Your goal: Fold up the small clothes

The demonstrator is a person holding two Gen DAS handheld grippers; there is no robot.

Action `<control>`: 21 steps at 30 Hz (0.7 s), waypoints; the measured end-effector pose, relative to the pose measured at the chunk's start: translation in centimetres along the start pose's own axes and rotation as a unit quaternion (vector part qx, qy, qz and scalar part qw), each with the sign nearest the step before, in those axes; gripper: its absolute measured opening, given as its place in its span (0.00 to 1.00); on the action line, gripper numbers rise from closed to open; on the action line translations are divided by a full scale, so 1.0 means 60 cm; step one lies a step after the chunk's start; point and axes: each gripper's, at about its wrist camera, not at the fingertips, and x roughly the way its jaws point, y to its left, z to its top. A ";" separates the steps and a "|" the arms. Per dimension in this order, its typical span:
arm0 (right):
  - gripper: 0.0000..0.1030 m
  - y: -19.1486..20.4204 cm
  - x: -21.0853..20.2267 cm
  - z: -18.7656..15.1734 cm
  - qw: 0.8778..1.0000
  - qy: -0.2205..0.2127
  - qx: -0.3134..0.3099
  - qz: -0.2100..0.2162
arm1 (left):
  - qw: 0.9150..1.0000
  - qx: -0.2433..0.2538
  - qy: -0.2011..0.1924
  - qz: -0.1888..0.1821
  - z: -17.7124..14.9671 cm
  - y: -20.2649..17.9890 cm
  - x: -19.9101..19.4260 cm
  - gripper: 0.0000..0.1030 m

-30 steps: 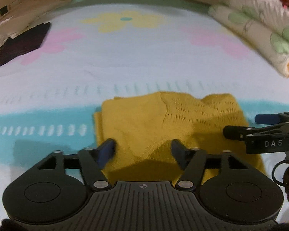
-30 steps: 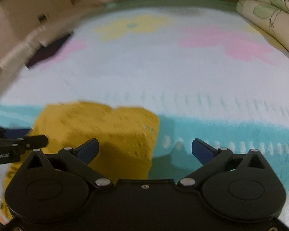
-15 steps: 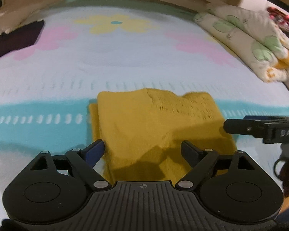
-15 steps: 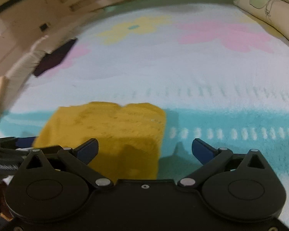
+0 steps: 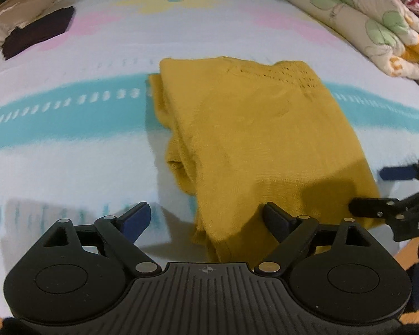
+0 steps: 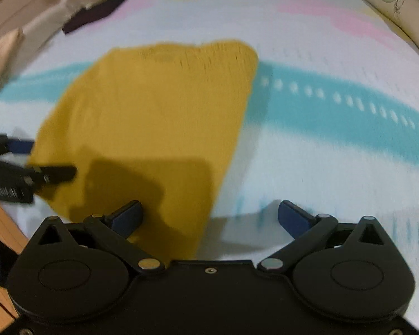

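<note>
A folded mustard-yellow knit garment (image 5: 254,139) lies on the pale bed sheet (image 5: 69,173); it also shows in the right wrist view (image 6: 153,117), blurred. My left gripper (image 5: 209,217) is open and empty, just short of the garment's near left corner. My right gripper (image 6: 209,217) is open and empty, over the garment's near right edge. The right gripper also shows at the right of the left wrist view (image 5: 377,189), and the left gripper shows at the left of the right wrist view (image 6: 39,159).
A dark folded cloth (image 5: 39,35) lies at the far left of the bed. A floral quilt (image 5: 377,25) is bunched at the far right. A teal band (image 5: 56,117) crosses the sheet. The bed's wooden edge (image 6: 2,223) is near me.
Both grippers have pulled back toward the near edge and stay open. The left jaws were around the garment's near fold a second ago and are now clear of it. The garment lies flatter.
</note>
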 end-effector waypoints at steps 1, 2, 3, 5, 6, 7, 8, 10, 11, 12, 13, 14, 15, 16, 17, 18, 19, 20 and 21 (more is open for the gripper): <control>1.00 -0.003 -0.003 -0.002 1.000 0.000 0.005 0.000 | 1.000 -0.005 -0.004 -0.001 -0.002 0.001 -0.003 0.85; 1.00 -0.007 -0.007 -0.005 1.000 -0.003 0.012 0.000 | 1.000 -0.009 -0.007 -0.002 -0.005 0.002 -0.006 0.85; 1.00 -0.011 -0.012 -0.009 1.000 -0.008 0.018 0.001 | 1.000 -0.013 -0.011 -0.001 -0.008 0.002 -0.012 0.85; 1.00 -0.015 -0.025 -0.021 0.999 -0.020 0.028 0.001 | 1.000 -0.016 -0.027 0.006 -0.014 -0.002 -0.023 0.85; 1.00 -0.014 -0.031 -0.023 0.999 -0.026 0.030 -0.002 | 0.999 -0.015 -0.037 0.011 -0.017 -0.005 -0.029 0.85; 1.00 -0.009 -0.038 -0.022 0.999 -0.037 0.031 -0.005 | 0.999 -0.013 -0.043 0.015 -0.019 -0.006 -0.033 0.85; 1.00 -0.003 -0.044 -0.024 0.998 -0.050 0.033 -0.007 | 0.999 -0.013 -0.049 0.018 -0.023 -0.011 -0.039 0.85; 1.00 0.002 -0.054 -0.030 0.997 -0.072 0.038 -0.009 | 0.998 -0.013 -0.059 0.023 -0.033 -0.015 -0.047 0.85; 1.00 0.003 -0.061 -0.033 0.996 -0.083 0.045 -0.008 | 0.997 -0.014 -0.066 0.026 -0.036 -0.018 -0.052 0.85; 1.00 0.003 -0.068 -0.037 0.994 -0.094 0.054 -0.007 | 0.997 -0.013 -0.069 0.027 -0.039 -0.019 -0.055 0.85; 1.00 0.001 -0.070 -0.037 0.993 -0.103 0.062 -0.005 | 0.997 -0.012 -0.072 0.029 -0.042 -0.020 -0.060 0.85; 1.00 0.000 -0.077 -0.042 0.991 -0.113 0.072 -0.003 | 0.997 -0.011 -0.074 0.031 -0.045 -0.022 -0.063 0.85; 1.00 -0.003 -0.082 -0.047 0.989 -0.121 0.080 -0.002 | 0.996 -0.012 -0.078 0.032 -0.048 -0.024 -0.066 0.85; 1.00 -0.002 -0.085 -0.049 0.988 -0.128 0.088 -0.001 | 0.996 -0.012 -0.080 0.033 -0.050 -0.026 -0.069 0.85; 1.00 -0.001 -0.090 -0.054 0.986 -0.136 0.096 0.000 | 0.996 -0.013 -0.082 0.032 -0.053 -0.028 -0.072 0.85; 1.00 0.000 -0.094 -0.058 0.985 -0.141 0.100 0.001 | 0.996 -0.014 -0.084 0.032 -0.054 -0.029 -0.073 0.85; 1.00 0.002 -0.095 -0.061 0.984 -0.145 0.105 0.003 | 0.996 -0.015 -0.086 0.032 -0.053 -0.031 -0.073 0.85; 1.00 0.004 -0.097 -0.064 0.983 -0.148 0.108 0.004 | 0.995 -0.016 -0.090 0.036 -0.055 -0.033 -0.076 0.85; 1.00 0.007 -0.098 -0.067 0.983 -0.149 0.110 0.006 | 0.995 -0.017 -0.094 0.039 -0.059 -0.036 -0.079 0.85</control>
